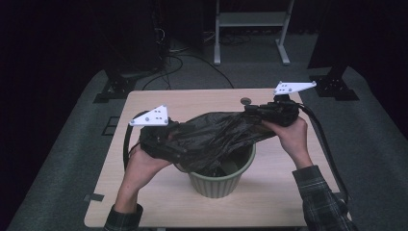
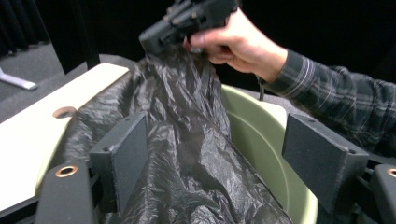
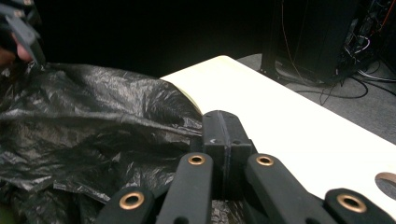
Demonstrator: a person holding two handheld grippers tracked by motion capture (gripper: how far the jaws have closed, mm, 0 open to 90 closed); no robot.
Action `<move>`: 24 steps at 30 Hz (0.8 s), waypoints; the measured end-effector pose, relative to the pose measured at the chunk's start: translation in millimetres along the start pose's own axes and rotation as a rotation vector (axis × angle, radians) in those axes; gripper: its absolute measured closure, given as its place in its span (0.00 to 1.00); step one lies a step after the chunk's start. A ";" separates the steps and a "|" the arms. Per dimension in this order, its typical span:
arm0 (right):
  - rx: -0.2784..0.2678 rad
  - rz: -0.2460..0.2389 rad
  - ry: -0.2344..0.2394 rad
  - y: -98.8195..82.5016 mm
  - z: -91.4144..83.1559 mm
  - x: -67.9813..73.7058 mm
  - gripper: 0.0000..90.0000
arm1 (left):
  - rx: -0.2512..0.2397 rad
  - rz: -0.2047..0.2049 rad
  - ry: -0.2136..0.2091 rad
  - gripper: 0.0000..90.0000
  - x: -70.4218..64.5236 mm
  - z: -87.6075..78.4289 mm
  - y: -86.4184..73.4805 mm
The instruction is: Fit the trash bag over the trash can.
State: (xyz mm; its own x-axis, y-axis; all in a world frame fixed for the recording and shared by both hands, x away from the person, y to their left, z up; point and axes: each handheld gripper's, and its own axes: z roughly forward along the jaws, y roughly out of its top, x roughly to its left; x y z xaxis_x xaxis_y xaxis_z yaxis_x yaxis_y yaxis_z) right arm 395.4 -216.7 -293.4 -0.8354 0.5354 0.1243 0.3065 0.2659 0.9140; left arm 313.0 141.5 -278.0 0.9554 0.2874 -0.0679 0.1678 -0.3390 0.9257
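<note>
High view: a black bin bag (image 1: 211, 137) hangs stretched over a green bin (image 1: 222, 179) on the table (image 1: 284, 192). The right gripper (image 1: 254, 111) is clamped on the bag's edge, while the left gripper (image 2: 219, 163) has its jaws apart with plastic between them — not pinched. Lining the bin looks to be the step; next, the left likely needs a fresh hold on the rim.

I count one black plastic bag (image 1: 216, 132) and one green bin (image 1: 222, 182) on one wooden table (image 1: 269, 192). I hold two grippers, my left gripper (image 1: 161, 137) and my right gripper (image 1: 269, 111), each topped by one grey plate, two in all. The tabletop has one round hole (image 1: 246, 101).
</note>
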 end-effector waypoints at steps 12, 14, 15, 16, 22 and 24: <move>-0.004 0.004 -0.040 12.9 -1.0 -7.5 1.00 | 0.050 0.002 0.038 0.19 0.1 8.9 -15.2; -0.005 0.006 -0.042 13.5 -1.1 -7.8 1.00 | 0.050 0.008 0.040 0.18 -0.4 9.4 -16.0; -0.007 0.009 -0.043 14.2 -1.4 -8.5 1.00 | 0.056 0.010 0.049 0.18 -1.0 9.8 -16.4; -0.010 0.010 -0.043 14.6 -1.7 -8.9 1.00 | 0.074 0.024 0.067 0.19 -1.3 9.9 -16.5; -0.013 0.007 -0.039 14.8 -3.8 -7.9 1.00 | 0.101 0.038 0.069 0.74 0.7 5.7 -16.6; -0.015 0.003 -0.037 14.5 -4.6 -7.4 1.00 | 0.108 0.032 0.054 0.88 1.9 3.6 -16.0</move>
State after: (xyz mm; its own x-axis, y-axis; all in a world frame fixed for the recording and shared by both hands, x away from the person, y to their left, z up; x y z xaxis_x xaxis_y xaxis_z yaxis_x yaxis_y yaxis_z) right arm 403.9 -220.5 -279.3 -0.8171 0.5653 0.1130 0.3017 0.2523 0.9194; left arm 313.0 144.2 -294.3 0.9465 0.3222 -0.0162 0.1655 -0.4421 0.8816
